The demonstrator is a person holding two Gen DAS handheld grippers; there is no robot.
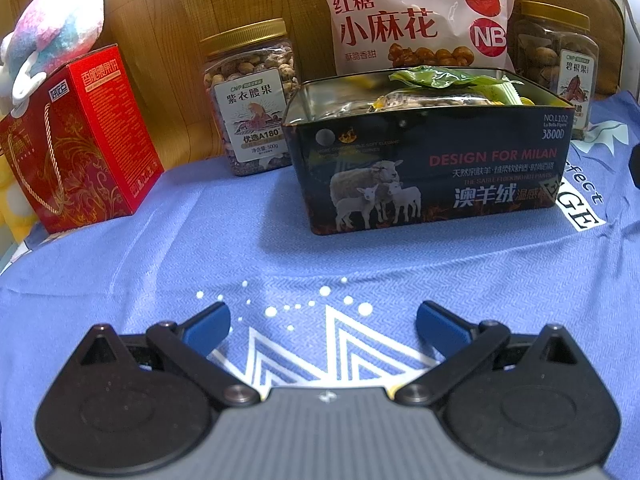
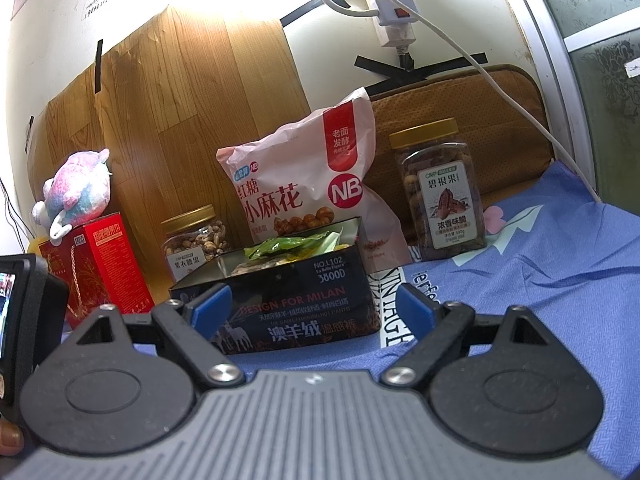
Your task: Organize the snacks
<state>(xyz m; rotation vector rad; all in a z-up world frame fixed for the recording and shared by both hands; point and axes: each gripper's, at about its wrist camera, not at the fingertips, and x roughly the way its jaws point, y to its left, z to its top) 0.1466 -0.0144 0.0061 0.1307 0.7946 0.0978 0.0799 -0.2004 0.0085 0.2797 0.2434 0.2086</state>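
A dark tin box (image 1: 432,168) (image 2: 288,304) printed with sheep stands on the blue cloth, holding several small snack packets (image 1: 436,88) (image 2: 296,248). Behind it leans a pink snack bag (image 1: 404,16) (image 2: 304,184). A gold-lidded nut jar (image 1: 252,96) (image 2: 196,236) stands to its left and a pecan jar (image 1: 560,64) (image 2: 440,192) to its right. A red gift box (image 1: 80,140) (image 2: 96,268) is far left. My left gripper (image 1: 323,326) is open, low over the cloth in front of the tin. My right gripper (image 2: 316,308) is open and empty, nearer than the tin.
A plush toy (image 1: 52,28) (image 2: 76,192) sits on the red gift box. Blue printed cloth (image 1: 200,240) (image 2: 560,280) covers the surface. A wood-pattern panel (image 2: 180,100) and a brown cushion (image 2: 480,120) line the wall, with a power strip and white cable (image 2: 400,20) above.
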